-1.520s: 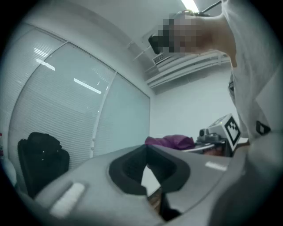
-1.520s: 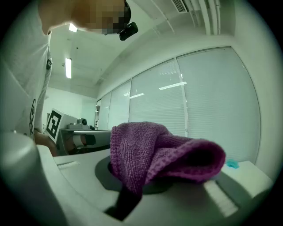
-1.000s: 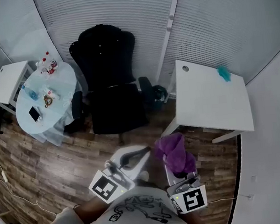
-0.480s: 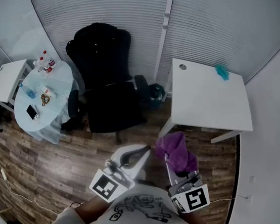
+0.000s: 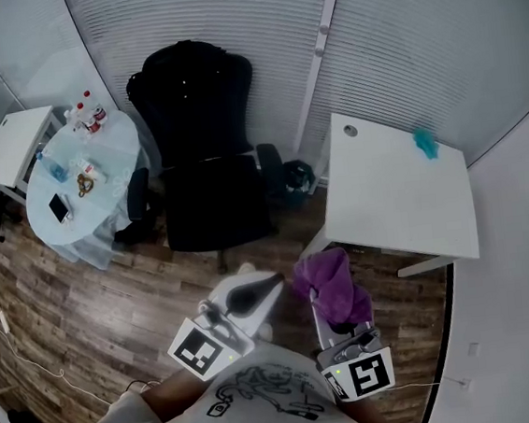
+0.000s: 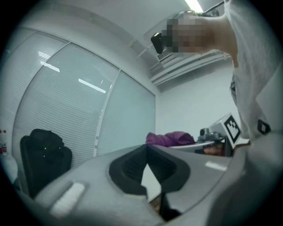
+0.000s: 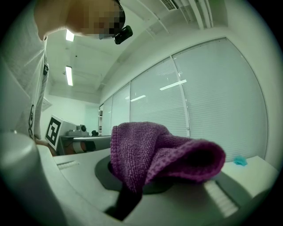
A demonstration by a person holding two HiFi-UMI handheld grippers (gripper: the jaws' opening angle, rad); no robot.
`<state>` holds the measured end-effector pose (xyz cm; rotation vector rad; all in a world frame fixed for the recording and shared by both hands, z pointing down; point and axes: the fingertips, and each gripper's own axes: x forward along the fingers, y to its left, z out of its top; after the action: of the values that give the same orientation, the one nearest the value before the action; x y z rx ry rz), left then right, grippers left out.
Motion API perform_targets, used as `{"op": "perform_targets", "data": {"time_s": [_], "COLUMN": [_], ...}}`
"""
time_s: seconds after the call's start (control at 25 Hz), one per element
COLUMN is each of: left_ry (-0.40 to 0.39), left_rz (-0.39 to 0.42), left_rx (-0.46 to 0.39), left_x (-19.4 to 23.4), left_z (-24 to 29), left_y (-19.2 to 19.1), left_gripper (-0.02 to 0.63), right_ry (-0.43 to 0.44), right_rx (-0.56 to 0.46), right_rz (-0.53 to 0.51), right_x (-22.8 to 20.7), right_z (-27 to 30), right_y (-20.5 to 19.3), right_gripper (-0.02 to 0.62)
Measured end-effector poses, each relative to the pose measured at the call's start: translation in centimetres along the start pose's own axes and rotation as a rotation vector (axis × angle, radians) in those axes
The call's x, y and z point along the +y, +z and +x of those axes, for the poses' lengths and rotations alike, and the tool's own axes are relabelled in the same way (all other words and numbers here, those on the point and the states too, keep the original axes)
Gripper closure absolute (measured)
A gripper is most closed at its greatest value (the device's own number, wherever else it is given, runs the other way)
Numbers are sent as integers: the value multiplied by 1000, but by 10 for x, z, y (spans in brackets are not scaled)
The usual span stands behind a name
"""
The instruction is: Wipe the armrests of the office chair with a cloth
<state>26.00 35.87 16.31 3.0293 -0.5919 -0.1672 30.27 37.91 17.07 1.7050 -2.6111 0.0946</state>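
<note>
A wall of pale slatted blinds [image 5: 227,31] curves round the back of the room, above a floor [image 5: 96,308] of dark wood planks; the black office chair [image 5: 204,156] stands against the blinds, facing the person, with one armrest [image 5: 138,193] towards the round surface and the other armrest [image 5: 270,163] towards the square one; neither armrest is touched by anything; to the chair's right a square white surface [image 5: 395,201] carries a small teal object [image 5: 424,142] near its far corner; to the chair's left a round pale-blue surface [image 5: 73,226] bears a phone [image 5: 59,210] and some bottles [image 5: 90,116].

The purple cloth [image 5: 331,288] is down near the person, well apart from the chair; the right tongs [image 5: 326,304] are clamped on it, and in the right gripper view the cloth [image 7: 154,152] bunches over the tips in a thick fold and hangs down between them; the left tongs [image 5: 270,282] sit just beside the cloth, pointing towards it, with their tips pressed together and nothing held, as the left gripper view shows [image 6: 147,148].
</note>
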Motion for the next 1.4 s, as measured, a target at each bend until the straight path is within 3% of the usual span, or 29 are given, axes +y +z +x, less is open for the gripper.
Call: {"op": "perform_targets", "data": {"time_s": [0.4,1.12,1.4], "left_ry": [13,-18,-28], "left_rz": [-9,-20,-23], "left_rx": [-15,-20,-17], "left_x": [67,260,316], "left_z": [27,97,106], "left_y": [-2,5,7], "left_gripper": [604,604,604], "right_ry": [1,-17,-27], "right_rx": [23,18,15], "right_rz": [-11,-19,-22], "right_x": [-32,-102,-113], "right_z": [63,264,319], "right_y": [-5,14,16], "right_gripper": [563,563,563]}}
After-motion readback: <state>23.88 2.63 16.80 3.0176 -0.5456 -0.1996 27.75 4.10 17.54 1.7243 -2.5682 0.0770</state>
